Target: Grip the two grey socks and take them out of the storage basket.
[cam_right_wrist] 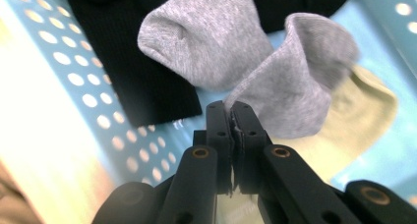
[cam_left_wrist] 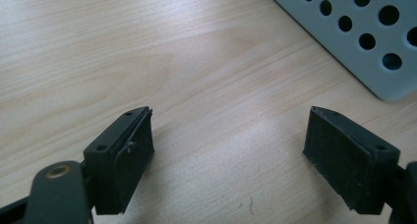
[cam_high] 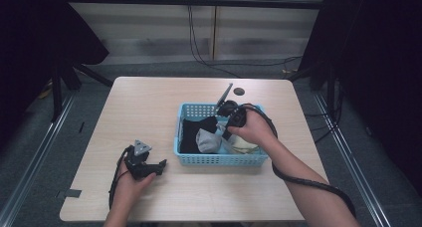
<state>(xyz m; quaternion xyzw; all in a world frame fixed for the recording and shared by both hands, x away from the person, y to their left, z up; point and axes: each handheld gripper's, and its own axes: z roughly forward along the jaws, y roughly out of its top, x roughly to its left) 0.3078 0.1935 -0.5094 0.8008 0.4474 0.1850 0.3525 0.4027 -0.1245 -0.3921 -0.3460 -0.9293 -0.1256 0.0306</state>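
Observation:
A light blue perforated basket (cam_high: 219,161) stands right of the table's middle. Inside it lie a black sock (cam_high: 191,132), a grey sock (cam_high: 208,140) and a cream sock (cam_high: 244,146). My right gripper (cam_high: 225,134) reaches down into the basket. In the right gripper view its jaws are shut (cam_right_wrist: 231,108) on the edge of the grey sock (cam_right_wrist: 206,42), which lies bunched over the black sock (cam_right_wrist: 133,62) and the cream sock (cam_right_wrist: 364,121). My left gripper (cam_high: 160,166) rests on the table just left of the basket, open (cam_left_wrist: 228,155) and empty.
The basket's near corner (cam_left_wrist: 364,37) sits just ahead and to the right of the left jaws. A small dark round mark (cam_high: 239,91) lies on the table behind the basket. Bare wooden tabletop (cam_high: 144,112) stretches to the left and back.

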